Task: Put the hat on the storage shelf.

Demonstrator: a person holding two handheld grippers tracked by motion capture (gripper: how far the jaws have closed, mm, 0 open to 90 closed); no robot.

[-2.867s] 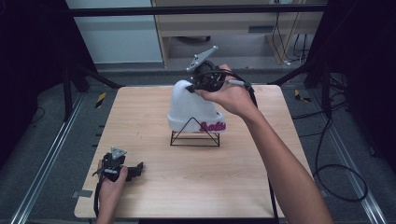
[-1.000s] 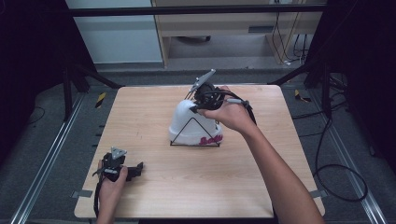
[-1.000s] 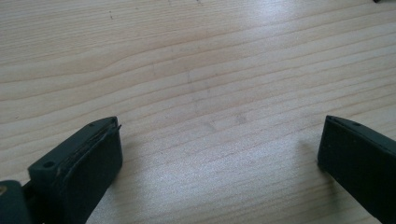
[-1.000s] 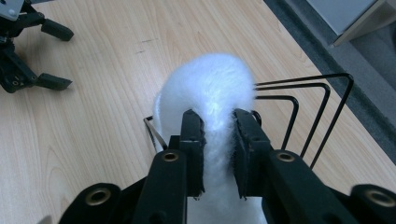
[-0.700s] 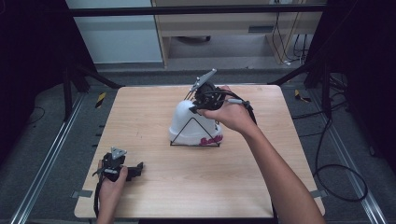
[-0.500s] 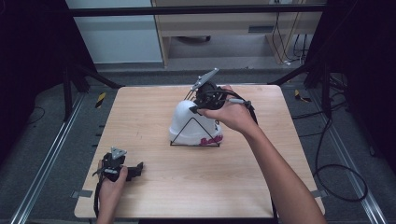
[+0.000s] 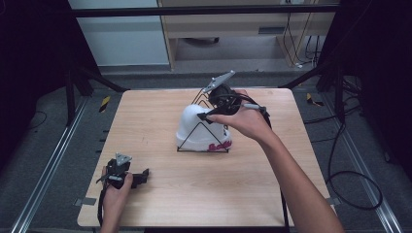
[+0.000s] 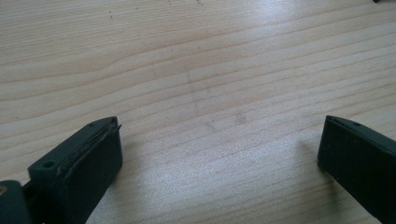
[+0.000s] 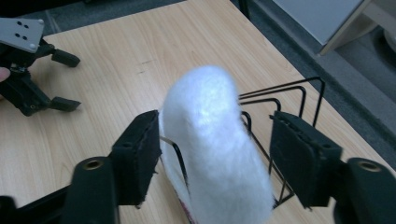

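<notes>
White cap [image 7: 200, 128], a soft fleecy one with pink lettering low on its side, sits draped over a black wire rack [image 7: 203, 143] near the middle of our wooden bench [image 7: 145, 126]. In the high view, the rack's triangular frame stands in front of the cap and more wire loops rise behind it.

Our right gripper [image 7: 210, 112] hovers at the top of the cap, on the side away from us, with our hand [image 7: 245, 121] behind it. In the right gripper view the cap [image 9: 215, 149] bulges up between the two black jaws; the jaws have just been opening, and a gap now shows between the cap and the right-hand pad [image 9: 301, 158], while the left-hand pad [image 9: 140, 156] lies against or just beside the fleece. So the right gripper [image 9: 212, 156] stands open around the cap, not pressing on it. The rack's wires [image 9: 280, 98] show just behind the cap in that view.

Our left gripper [image 7: 141, 175] rests on the bench well apart from the cap, toward our near-left corner. In the left gripper view its jaws stand wide apart, open, with bare wood [image 8: 201, 93] between them. The right gripper view also catches the left gripper [image 9: 63, 79] far off beyond the cap.
</notes>
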